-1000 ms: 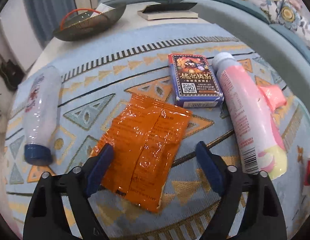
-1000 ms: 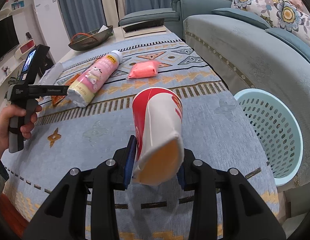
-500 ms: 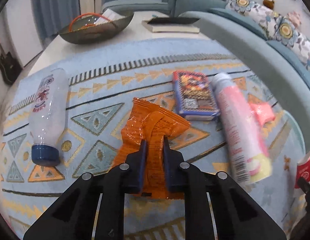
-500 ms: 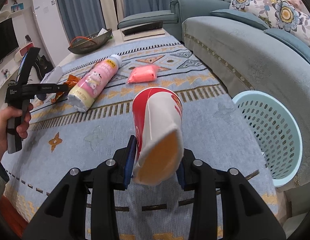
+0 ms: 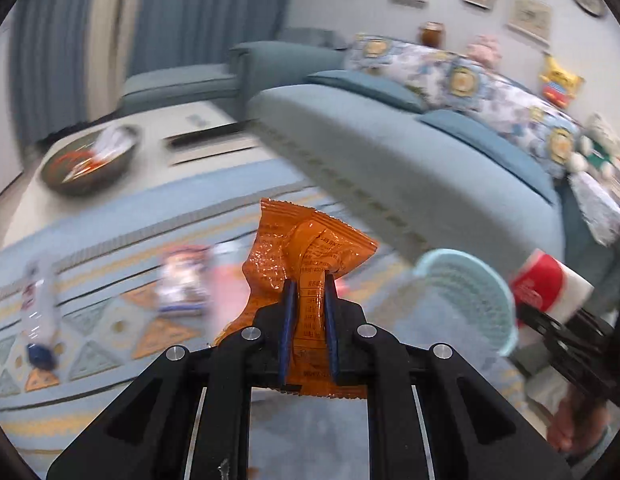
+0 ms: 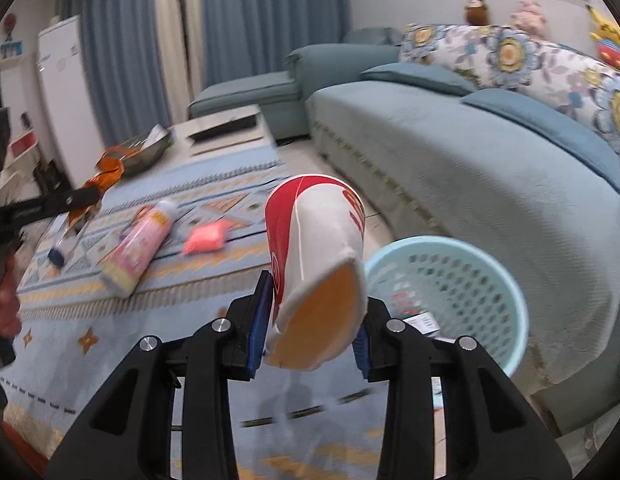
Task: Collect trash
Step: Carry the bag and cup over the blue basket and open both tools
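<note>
Left claw (image 5: 309, 300) pinches an orange snack wrapper (image 5: 306, 248); right claw (image 6: 310, 320) clamps a squashed paper cup (image 6: 316, 264) beside the basket (image 6: 450, 292); a pink bottle (image 6: 140, 246) lies on the desk (image 6: 110, 340).

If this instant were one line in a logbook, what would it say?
left gripper: shut on orange snack wrapper, lifted | right gripper: shut on red-and-white paper cup | light blue basket: beside sofa | pink bottle: on table

A patterned blue table (image 6: 110, 360) carries a pink bottle (image 6: 140, 248), a pink packet (image 6: 206, 239) right of it, and a bowl (image 6: 144, 156) far back.
</note>
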A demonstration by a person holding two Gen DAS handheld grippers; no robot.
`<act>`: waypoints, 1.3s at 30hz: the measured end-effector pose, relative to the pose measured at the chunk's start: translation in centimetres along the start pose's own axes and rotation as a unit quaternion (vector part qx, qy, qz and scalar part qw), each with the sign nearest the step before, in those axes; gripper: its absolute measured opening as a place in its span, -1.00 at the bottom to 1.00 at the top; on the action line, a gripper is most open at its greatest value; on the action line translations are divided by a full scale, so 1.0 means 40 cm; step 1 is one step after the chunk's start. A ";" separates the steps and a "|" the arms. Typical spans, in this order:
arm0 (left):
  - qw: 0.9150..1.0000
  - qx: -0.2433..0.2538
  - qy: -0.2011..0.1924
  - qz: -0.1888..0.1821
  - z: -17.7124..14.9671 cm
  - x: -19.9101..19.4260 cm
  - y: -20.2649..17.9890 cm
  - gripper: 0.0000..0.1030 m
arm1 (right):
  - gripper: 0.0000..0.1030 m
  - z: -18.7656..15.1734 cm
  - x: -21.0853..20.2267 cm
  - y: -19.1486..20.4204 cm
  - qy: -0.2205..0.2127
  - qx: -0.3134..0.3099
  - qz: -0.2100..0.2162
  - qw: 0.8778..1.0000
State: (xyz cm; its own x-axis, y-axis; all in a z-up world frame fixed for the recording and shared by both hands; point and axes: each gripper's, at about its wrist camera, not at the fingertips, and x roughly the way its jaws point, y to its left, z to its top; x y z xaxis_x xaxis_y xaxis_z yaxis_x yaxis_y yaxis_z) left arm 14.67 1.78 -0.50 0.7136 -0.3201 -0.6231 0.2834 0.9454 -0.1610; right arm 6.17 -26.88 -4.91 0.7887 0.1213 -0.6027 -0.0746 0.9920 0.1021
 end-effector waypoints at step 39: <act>0.988 -0.007 0.101 -0.119 -0.026 0.328 -0.410 0.22 | 0.17 -0.070 0.114 -0.350 0.082 0.098 -0.065 0.990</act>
State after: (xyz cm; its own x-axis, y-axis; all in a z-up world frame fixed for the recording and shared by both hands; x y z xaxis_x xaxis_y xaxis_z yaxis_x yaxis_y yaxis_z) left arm 18.73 -17.85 -6.83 0.4862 -0.5153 -0.7057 0.4174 0.8465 -0.3305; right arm 9.09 -40.12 -11.30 0.6724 0.0123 -0.7401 0.1538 0.9757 0.1559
